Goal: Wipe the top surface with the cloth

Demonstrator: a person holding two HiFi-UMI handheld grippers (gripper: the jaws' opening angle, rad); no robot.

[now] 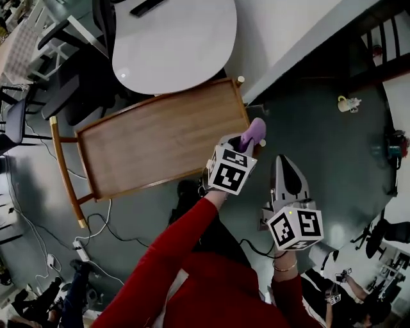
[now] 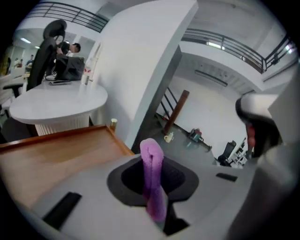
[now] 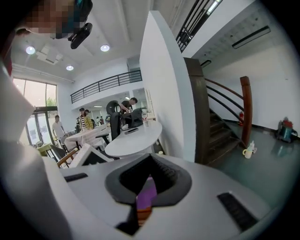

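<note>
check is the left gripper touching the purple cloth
Touching. In its own view, the left gripper has its jaws shut on the purple cloth, which sticks up between them.

A big white round table (image 1: 173, 45) stood well ahead of the left claw (image 1: 246, 142). A flat black thing (image 1: 147, 6) lay on it. A black office chair (image 2: 44, 56) sat by the table, ahead and to the left of that claw. A small cream cup (image 1: 348, 103) stood on the green floor (image 1: 307, 122), ahead and to the right of the right claw (image 1: 286, 168). Dark wooden stairs (image 3: 220, 136) rose ahead of that claw. White cables (image 1: 96, 227) and a power strip (image 1: 80, 250) lay on the floor, behind and left of the left claw.
</note>
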